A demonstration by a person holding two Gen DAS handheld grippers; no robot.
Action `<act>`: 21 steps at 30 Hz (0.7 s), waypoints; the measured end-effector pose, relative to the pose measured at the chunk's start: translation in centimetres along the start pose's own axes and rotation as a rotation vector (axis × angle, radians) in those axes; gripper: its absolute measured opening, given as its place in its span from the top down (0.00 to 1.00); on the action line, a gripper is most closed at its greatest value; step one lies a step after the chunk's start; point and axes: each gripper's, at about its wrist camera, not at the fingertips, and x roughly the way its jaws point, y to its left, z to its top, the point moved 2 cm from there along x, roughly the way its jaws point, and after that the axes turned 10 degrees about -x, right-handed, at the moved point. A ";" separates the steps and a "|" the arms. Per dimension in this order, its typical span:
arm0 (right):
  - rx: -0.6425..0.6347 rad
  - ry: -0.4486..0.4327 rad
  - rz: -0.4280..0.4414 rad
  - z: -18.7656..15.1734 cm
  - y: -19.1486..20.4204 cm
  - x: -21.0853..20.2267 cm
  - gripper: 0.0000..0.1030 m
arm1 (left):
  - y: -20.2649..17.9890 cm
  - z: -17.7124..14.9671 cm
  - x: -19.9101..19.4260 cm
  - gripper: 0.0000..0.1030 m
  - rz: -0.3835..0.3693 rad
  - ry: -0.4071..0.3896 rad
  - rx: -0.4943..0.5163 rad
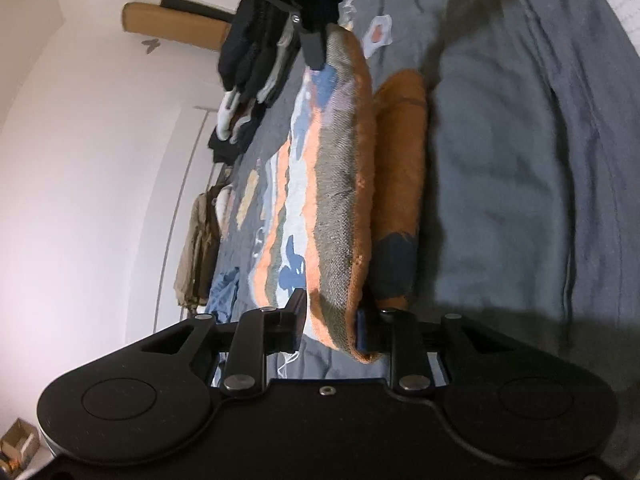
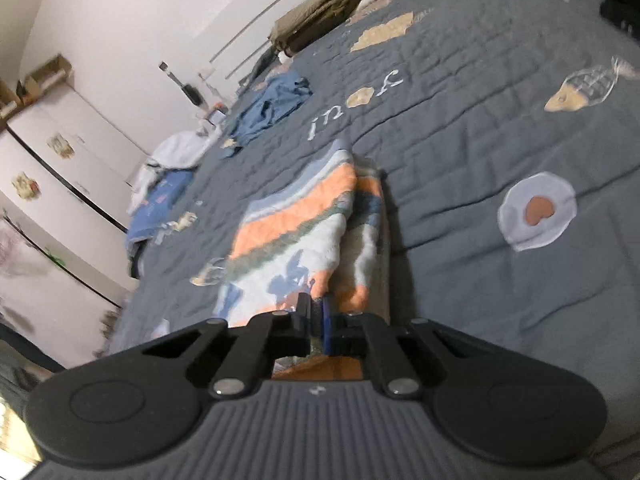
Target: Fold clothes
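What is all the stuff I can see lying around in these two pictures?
Patterned knit garment: one, orange, white, blue and grey, folded on the bed, held at both ends.
Bedspread: one, grey quilted with egg and fish motifs, under everything.
Blue garment: one, crumpled near the bed's far edge.
White and blue clothes: a small heap at the bed's edge.
Olive garment: one, at the far side by the wall.
Dark clothes: a pile, black and white, beyond the garment.
Cabinets: white, by the wall.
Left gripper: black, fingers either side of the garment's edge.
Right gripper: black, pinching the garment.
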 end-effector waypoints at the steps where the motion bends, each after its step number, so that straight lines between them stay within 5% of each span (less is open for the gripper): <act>1: -0.001 -0.002 -0.005 0.0 0.0 -0.2 0.95 | -0.3 -0.1 0.2 0.79 -0.007 0.002 0.014; 8: -0.149 0.102 -0.090 -0.9 0.8 1.7 0.95 | -1.7 -0.8 1.1 0.90 -0.034 -0.001 0.102; 13: -0.153 0.011 -0.098 0.5 1.1 -1.3 0.91 | -1.6 -0.8 1.3 0.90 -0.032 0.000 0.083; 19: -0.137 -0.089 0.084 1.5 2.6 -1.8 0.91 | -1.9 -0.9 1.2 0.89 -0.030 0.002 0.090; 21: -0.146 -0.045 0.126 1.0 3.4 0.0 0.91 | -1.9 -0.9 1.2 0.89 -0.031 0.003 0.087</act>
